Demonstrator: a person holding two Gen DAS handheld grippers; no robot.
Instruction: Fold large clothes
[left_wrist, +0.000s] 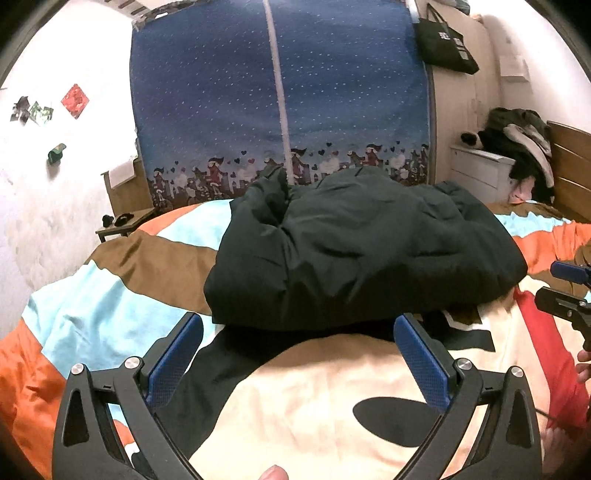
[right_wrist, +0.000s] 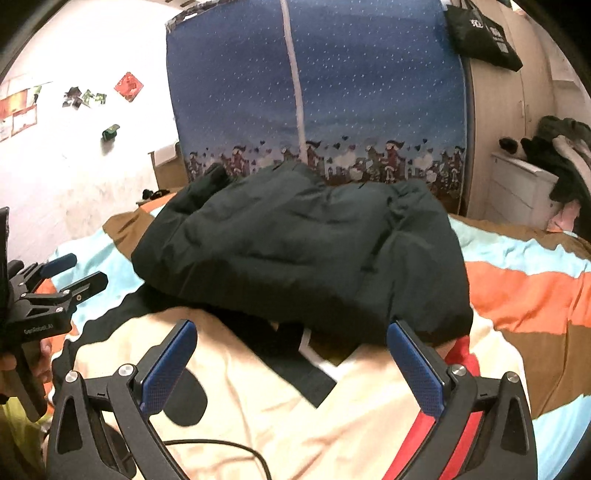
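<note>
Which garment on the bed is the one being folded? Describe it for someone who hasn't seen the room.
Start at the bed with the striped orange, light blue and brown cover. The jacket lies bunched in its middle, before the blue starry curtain. It is dark, puffy and the only garment on the bed; the other clothes are heaped on a white cabinet.

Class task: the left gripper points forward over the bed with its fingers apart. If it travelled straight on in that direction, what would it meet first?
Most likely the near edge of the dark jacket, bunched on the bedcover ahead of the open left gripper. Depth is uncertain.
</note>
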